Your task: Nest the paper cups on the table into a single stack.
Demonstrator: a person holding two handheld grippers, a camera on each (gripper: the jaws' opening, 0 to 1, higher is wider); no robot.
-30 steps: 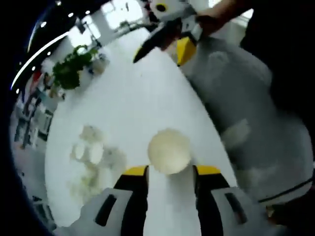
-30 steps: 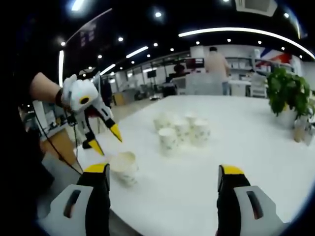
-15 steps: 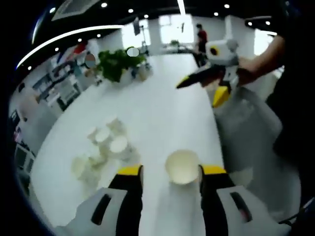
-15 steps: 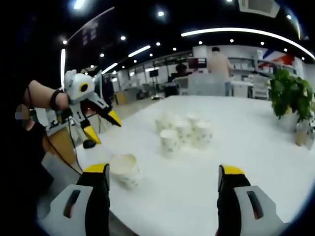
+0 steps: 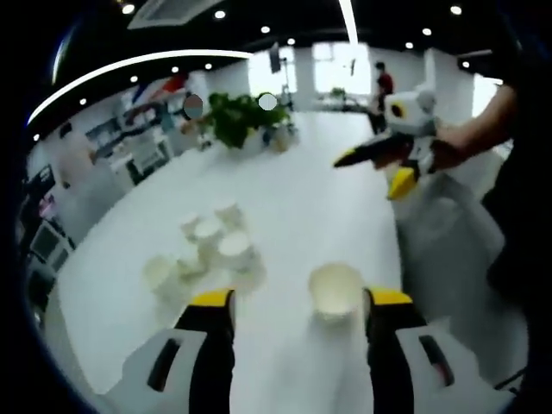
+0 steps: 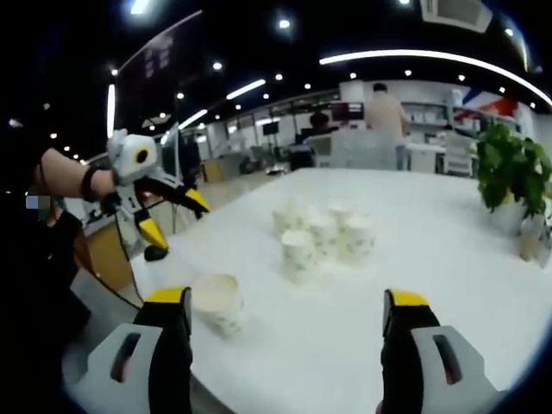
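Observation:
A lone white paper cup [image 5: 336, 291] stands upright near the table's edge, just beyond and between the tips of my left gripper [image 5: 300, 302], which is open and holds nothing. In the right gripper view the same cup [image 6: 217, 302] sits by the left jaw of my open right gripper [image 6: 286, 297]. A cluster of several upright paper cups [image 5: 211, 246] stands farther in on the table [image 6: 323, 233]. The left gripper [image 6: 153, 205] hangs in the air off the table's edge, jaws apart. The right gripper [image 5: 392, 164] hovers open above the table's edge.
The white table [image 6: 431, 259] is large, with its near edge beside the lone cup. A potted plant [image 5: 241, 121] stands at the far end [image 6: 513, 172]. A person [image 6: 384, 112] stands in the background. A dark sleeve [image 5: 517, 172] borders the right side.
My left gripper has lifted up and back from the lone cup, so more of the table and the cup cluster shows. The right gripper has held about still.

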